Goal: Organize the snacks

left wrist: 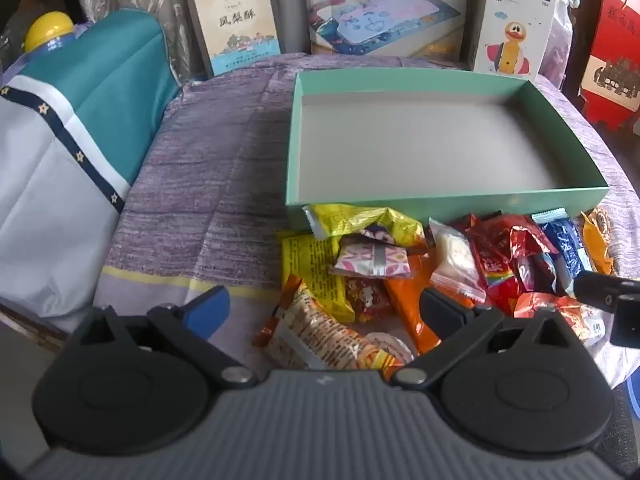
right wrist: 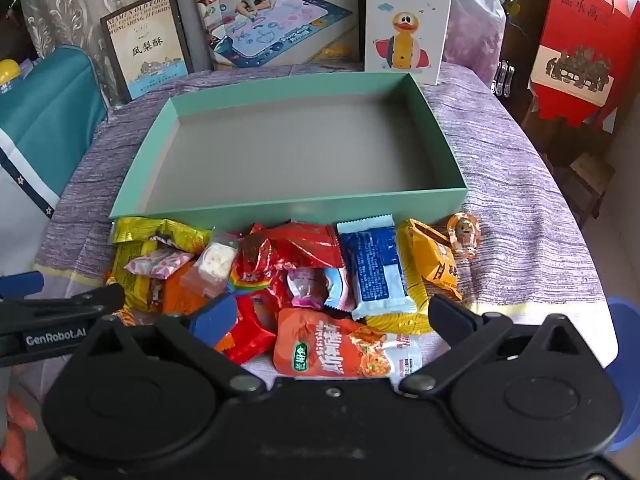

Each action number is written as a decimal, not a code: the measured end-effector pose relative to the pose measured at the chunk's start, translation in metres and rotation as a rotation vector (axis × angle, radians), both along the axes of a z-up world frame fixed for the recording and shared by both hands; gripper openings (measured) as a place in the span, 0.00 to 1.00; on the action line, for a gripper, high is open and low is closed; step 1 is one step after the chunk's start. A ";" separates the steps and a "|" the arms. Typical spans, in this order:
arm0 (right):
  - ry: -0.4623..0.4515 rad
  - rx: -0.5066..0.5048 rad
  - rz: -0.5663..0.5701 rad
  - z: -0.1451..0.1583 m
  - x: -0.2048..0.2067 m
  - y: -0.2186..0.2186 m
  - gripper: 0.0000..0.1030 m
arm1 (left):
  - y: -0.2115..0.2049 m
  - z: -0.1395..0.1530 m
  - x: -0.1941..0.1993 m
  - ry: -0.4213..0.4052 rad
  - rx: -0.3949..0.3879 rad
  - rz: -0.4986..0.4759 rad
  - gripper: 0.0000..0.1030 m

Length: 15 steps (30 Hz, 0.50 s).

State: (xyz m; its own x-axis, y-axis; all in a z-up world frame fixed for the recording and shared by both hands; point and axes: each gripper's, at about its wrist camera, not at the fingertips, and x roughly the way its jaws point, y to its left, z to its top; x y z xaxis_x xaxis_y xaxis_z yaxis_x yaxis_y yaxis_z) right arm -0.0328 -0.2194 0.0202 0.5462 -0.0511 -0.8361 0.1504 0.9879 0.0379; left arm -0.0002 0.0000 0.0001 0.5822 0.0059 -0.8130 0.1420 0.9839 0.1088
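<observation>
On the purple cloth (right wrist: 520,208), one green box (right wrist: 288,210), one snack heap (right wrist: 280,276)

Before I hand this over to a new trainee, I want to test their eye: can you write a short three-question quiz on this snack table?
1. True or false: the green box already holds some snacks.
2. Which lies at the right end of the snack pile, seen from the right wrist camera? A) a blue and white wrapper B) a small clear orange packet C) a pink flowered packet
3. Fill in: both the left hand-held gripper and the right hand-held gripper have their jaws ____.

Key: 1 false, it is empty; 2 B, the small clear orange packet; 3 open, holding nothing.
</observation>
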 end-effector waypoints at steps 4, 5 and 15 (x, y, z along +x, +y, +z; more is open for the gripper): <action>-0.001 -0.003 -0.002 0.000 -0.002 0.000 1.00 | 0.007 0.001 -0.003 0.009 -0.062 -0.006 1.00; -0.001 -0.003 -0.002 0.001 -0.003 0.000 1.00 | 0.009 0.001 -0.006 0.003 -0.062 -0.003 1.00; -0.021 0.001 0.003 0.009 -0.008 0.002 1.00 | 0.011 0.020 -0.009 0.017 -0.082 -0.008 1.00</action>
